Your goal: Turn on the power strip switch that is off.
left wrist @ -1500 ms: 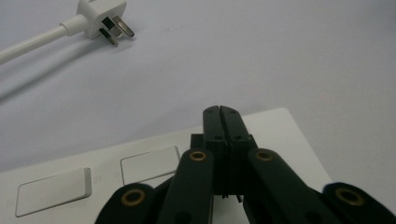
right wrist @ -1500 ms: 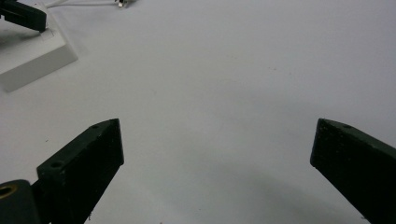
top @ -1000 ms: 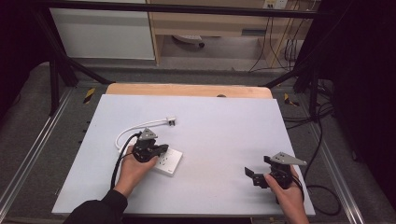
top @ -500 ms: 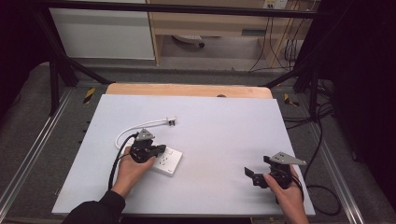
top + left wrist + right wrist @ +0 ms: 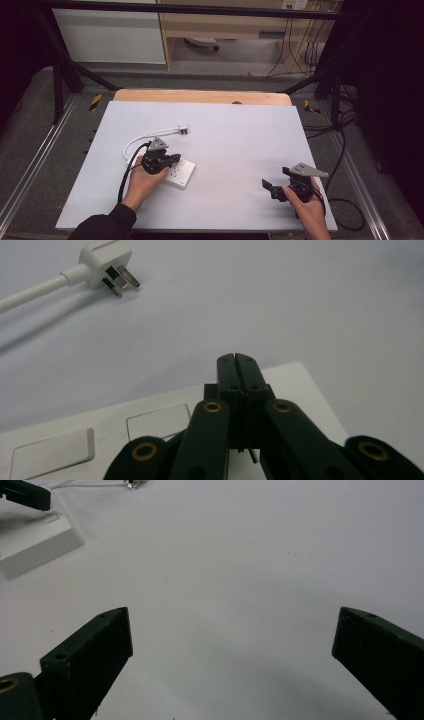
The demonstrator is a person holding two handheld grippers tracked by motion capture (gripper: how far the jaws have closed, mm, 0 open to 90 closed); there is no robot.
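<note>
Left hand-held gripper point(image 5: 170, 160), jaws together, stays over socket point(image 5: 181, 173); right hand-held gripper point(image 5: 277, 182) remains apart.

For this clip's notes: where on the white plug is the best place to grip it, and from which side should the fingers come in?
Grip the white plug by its moulded body, across the two flat sides, probably coming down from above. It lies flat on the table, its prongs pointing one way and its cable leaving the other, so both ends are poor holds and the body's sides are free.

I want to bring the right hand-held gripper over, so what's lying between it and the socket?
Nothing: the high view shows bare table between the right hand-held gripper and the socket.
</note>
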